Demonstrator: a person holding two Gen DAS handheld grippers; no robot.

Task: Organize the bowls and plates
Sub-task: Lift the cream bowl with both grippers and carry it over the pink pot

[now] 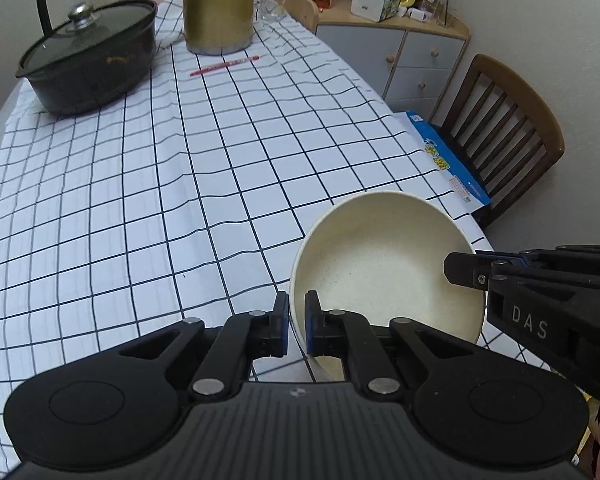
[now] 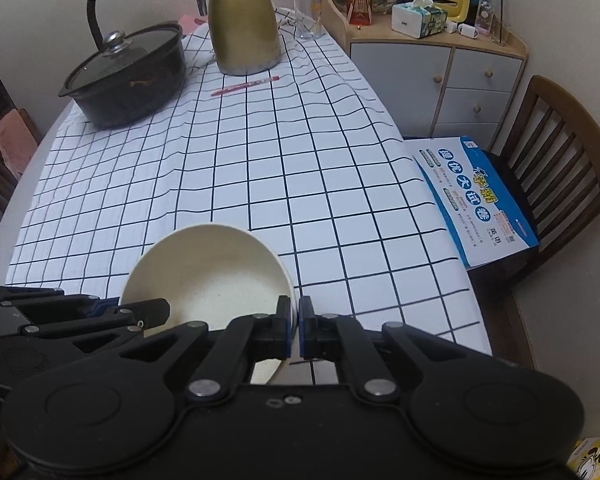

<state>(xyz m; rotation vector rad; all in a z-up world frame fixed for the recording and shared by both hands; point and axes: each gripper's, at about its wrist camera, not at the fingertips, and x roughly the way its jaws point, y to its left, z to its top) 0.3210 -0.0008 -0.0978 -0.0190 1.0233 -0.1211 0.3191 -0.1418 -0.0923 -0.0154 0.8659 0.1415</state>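
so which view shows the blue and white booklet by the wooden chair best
The right wrist view: the blue and white booklet shows its whole printed cover, lying partly off the checked tablecloth's right edge toward the wooden chair. The left wrist view shows it only as a foreshortened strip along the cloth's edge, with the print too small to read.

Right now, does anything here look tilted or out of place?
Yes: the cream bowl is tipped up on edge, pinched at opposite rims by the left gripper and right gripper. A red pen lies loose on the tablecloth.
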